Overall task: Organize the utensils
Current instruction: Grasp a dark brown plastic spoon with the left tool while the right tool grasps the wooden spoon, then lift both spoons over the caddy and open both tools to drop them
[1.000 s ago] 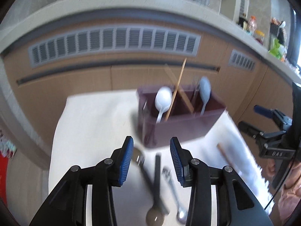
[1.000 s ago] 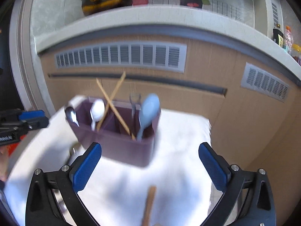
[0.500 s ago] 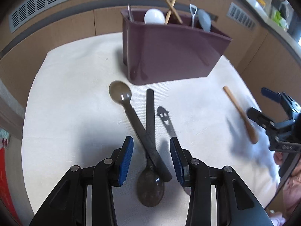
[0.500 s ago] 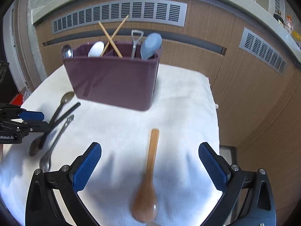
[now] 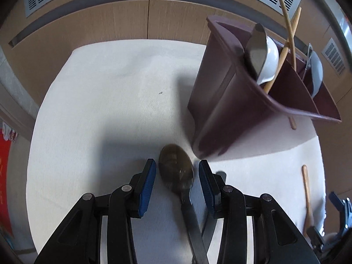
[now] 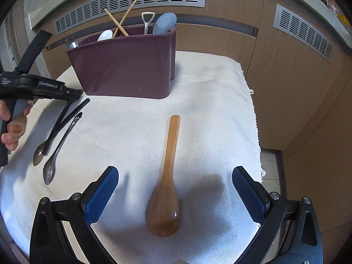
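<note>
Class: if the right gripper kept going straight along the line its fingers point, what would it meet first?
Most likely the wooden spoon lying on the white cloth: its bowl sits between the open right gripper fingers. Depth is unclear.

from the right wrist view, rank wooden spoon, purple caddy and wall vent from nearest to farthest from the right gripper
1. Wooden spoon: lies on the white cloth, bowl between the open fingers of the right gripper.
2. Purple caddy: stands beyond the spoon's handle, toward the cloth's far left.
3. Wall vent: on the cabinet front behind the caddy.
</note>
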